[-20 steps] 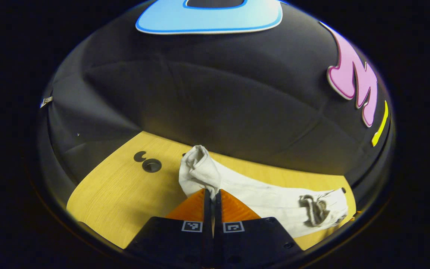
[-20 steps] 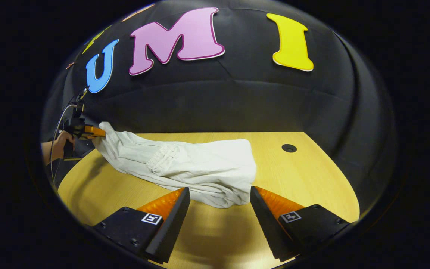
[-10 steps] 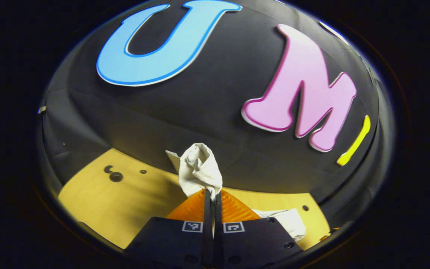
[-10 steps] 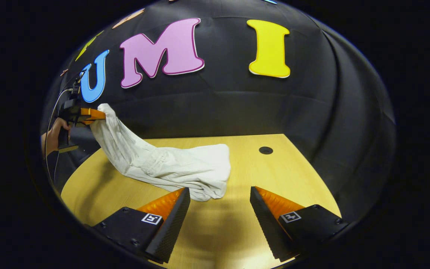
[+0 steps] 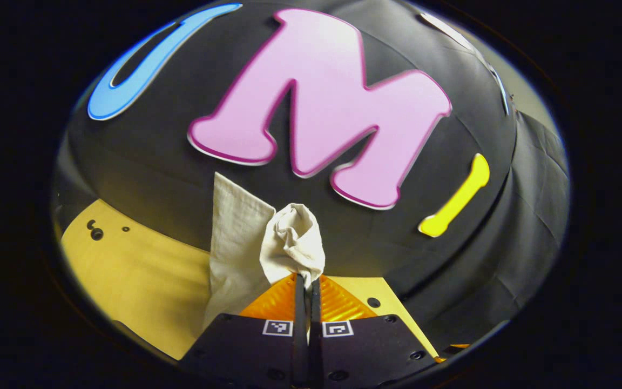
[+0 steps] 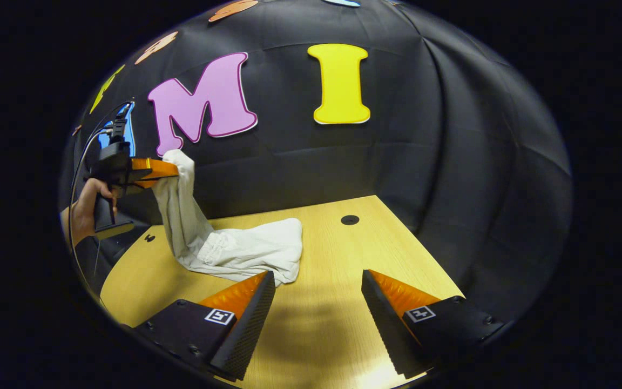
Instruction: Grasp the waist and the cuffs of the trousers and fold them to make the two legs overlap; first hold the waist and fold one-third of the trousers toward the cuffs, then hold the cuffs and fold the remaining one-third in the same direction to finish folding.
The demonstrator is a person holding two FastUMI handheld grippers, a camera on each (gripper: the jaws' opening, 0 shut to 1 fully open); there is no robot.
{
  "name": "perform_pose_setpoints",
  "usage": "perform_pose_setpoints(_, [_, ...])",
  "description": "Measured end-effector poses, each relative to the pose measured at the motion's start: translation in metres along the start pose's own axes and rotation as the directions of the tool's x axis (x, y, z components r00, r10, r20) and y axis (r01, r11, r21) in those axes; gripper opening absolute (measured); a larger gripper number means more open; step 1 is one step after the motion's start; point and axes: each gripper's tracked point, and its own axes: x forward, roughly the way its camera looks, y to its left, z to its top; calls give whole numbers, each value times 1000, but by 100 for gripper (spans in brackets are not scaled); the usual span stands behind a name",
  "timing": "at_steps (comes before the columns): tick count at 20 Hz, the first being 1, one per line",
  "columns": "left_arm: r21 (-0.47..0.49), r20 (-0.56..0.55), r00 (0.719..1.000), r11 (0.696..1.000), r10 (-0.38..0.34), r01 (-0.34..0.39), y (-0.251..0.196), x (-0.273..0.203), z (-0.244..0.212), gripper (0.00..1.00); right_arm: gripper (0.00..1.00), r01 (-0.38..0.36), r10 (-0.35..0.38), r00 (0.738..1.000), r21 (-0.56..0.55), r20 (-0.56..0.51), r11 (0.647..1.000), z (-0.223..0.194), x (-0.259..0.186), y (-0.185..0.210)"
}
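- Left tool point(image 6: 173, 168): seen at the far left of the right gripper view, held up in a hand point(image 6: 88, 208) well above the surface point(image 6: 332, 324). Its fingers are pressed together on a bunched end of the trousers point(image 6: 235, 251); the left gripper view shows that wad point(image 5: 293, 243) pinched between them. Risk: the bite takes only a crumpled tip, so the weight of the hanging cloth could pull it free.
- Trousers: pale cloth, one end lifted, a length hanging down to a rumpled heap on the left half of the surface. Risk: a one-sided lift drags and twists the heap, so the legs may not lie overlapped. Which end is held cannot be told.
- Right tool point(image 6: 316, 281): fingers wide apart, empty, low over the near surface, just right of the heap. Risk: with one end unheld, any fold lands crooked.
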Motion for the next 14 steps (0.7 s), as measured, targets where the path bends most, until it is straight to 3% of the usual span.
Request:
perform_pose_setpoints(6, [-2, -122, 987, 994, -106, 106, -67, 34, -55, 6, 98, 59, -58, 998, 41, -19, 997, -20, -30, -32])
perform_pose_setpoints(11, [30, -234, 966, 993, -107, 117, -72, 45, -76, 7, 98, 82, -78, 996, 96, -46, 992, -37, -46, -37])
perform_pose_setpoints(13, [29, -261, 958, 991, -116, 129, -73, 41, -75, 17, 98, 71, -66, 996, 97, -54, 993, -37, -44, -35])
perform_pose_setpoints(14, [18, -269, 952, 988, -145, 155, -76, 37, -71, 12, 98, 67, -62, 997, 91, -53, 994, -39, -46, -35])
